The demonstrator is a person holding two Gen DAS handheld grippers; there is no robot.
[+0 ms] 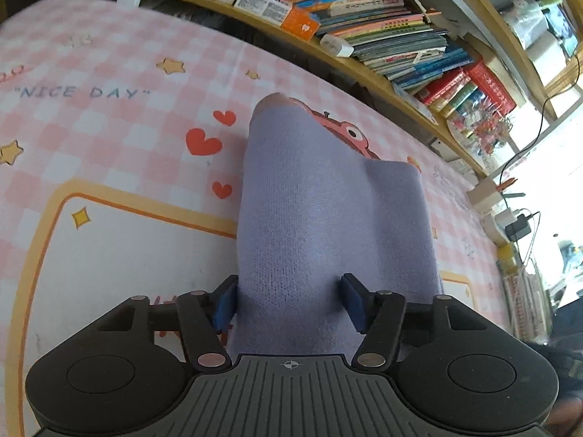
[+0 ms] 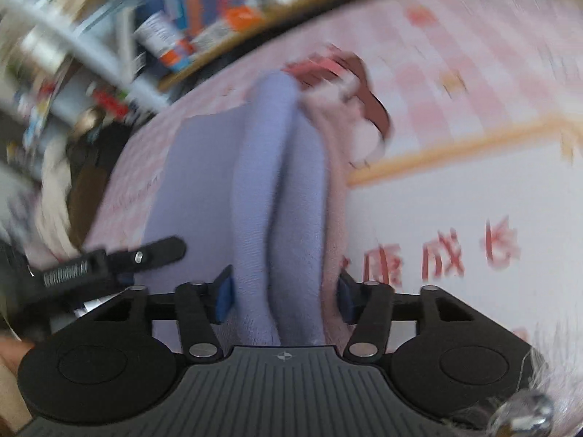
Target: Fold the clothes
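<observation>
Presently, the left gripper [image 1: 289,300] is seen clamped across a bunched width of the lilac knit garment [image 1: 320,218], which runs forward from its pads onto the pink checked mat [image 1: 109,73]. The right gripper [image 2: 284,296] is likewise closed on two lilac folds, though blur limits certainty. Both edges appear held so a fold can be carried over.
</observation>
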